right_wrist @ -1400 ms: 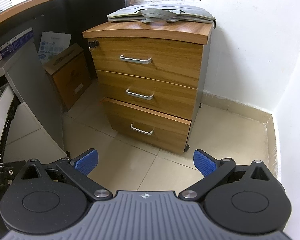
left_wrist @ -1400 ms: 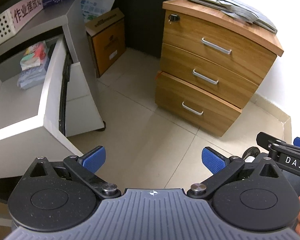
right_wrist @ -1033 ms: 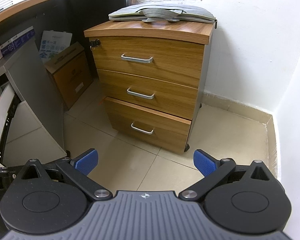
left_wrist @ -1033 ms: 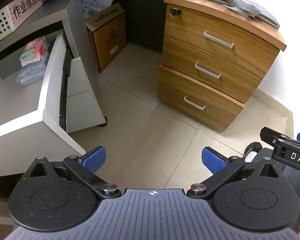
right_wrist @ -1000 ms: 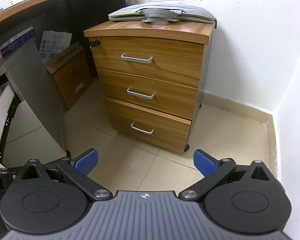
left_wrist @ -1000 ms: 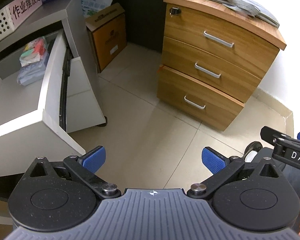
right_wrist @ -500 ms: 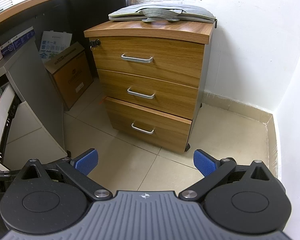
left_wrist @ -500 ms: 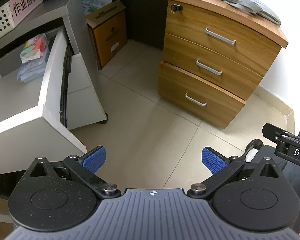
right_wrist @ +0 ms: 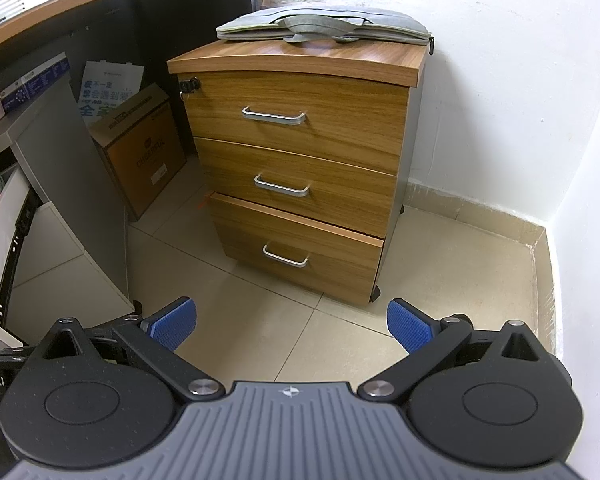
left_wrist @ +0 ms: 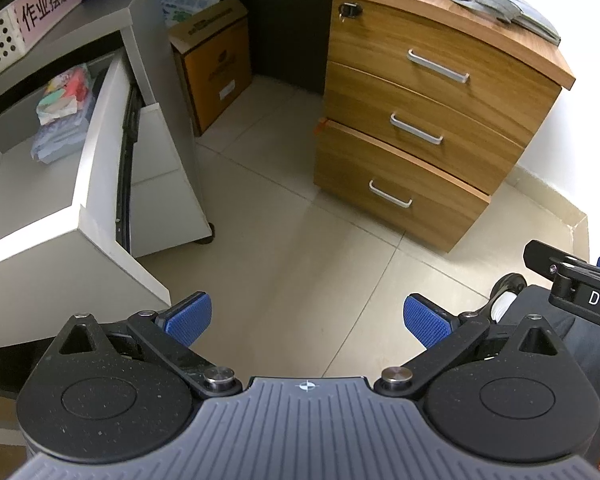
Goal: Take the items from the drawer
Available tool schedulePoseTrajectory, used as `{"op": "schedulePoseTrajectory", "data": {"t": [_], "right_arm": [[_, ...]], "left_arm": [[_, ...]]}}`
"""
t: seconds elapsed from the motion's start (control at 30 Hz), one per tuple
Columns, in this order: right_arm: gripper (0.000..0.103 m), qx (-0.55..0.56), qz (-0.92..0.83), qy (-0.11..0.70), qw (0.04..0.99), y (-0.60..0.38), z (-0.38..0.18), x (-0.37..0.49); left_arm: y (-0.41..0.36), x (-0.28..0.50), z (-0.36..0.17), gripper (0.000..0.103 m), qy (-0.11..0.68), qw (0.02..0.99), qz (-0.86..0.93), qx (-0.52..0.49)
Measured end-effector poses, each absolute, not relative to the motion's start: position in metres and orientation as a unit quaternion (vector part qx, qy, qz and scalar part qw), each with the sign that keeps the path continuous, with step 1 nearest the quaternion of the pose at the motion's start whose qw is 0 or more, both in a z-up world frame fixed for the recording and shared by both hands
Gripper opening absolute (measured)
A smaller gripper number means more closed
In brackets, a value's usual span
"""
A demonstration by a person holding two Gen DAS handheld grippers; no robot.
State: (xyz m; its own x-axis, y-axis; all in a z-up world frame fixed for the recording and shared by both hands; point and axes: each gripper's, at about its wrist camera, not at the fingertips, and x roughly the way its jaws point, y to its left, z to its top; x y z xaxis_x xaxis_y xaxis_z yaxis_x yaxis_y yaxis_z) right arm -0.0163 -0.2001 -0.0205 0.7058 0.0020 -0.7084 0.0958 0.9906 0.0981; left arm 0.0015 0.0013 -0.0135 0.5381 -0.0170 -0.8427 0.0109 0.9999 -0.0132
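Observation:
A white drawer [left_wrist: 88,168] stands pulled out at the left of the left wrist view. At its back lie a colourful packet [left_wrist: 66,96] and a pale blue plastic pack [left_wrist: 58,142]. My left gripper [left_wrist: 307,318] is open and empty, over the tiled floor to the right of the drawer's front. My right gripper [right_wrist: 291,326] is open and empty too, facing a wooden three-drawer cabinet [right_wrist: 300,168] whose drawers are shut. The edge of the white drawer [right_wrist: 0,236] shows at the far left of the right wrist view.
A grey laptop bag [right_wrist: 324,30] lies on the wooden cabinet. A brown cardboard box [left_wrist: 216,68] leans between the two cabinets. A white perforated basket [left_wrist: 0,38] with a pink label sits on the white cabinet. White walls close the right side. A person's trouser leg and shoe [left_wrist: 508,300] are at lower right.
Both views have drifted back and slightly up, so the white drawer and the wooden cabinet sit a little lower and farther off. Both grippers have stayed open.

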Motion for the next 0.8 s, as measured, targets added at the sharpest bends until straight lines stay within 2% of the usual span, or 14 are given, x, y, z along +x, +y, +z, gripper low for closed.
{"op": "schedulePoseTrajectory", "data": {"t": [0.8], "right_arm": [[0.102,0.067,-0.026,0.385,0.920,-0.1993,-0.0216,-0.0147]], "left_arm": [[-0.0013,0.0014,-0.0174,0.103,0.487,0.873,-0.008,0.002]]}}
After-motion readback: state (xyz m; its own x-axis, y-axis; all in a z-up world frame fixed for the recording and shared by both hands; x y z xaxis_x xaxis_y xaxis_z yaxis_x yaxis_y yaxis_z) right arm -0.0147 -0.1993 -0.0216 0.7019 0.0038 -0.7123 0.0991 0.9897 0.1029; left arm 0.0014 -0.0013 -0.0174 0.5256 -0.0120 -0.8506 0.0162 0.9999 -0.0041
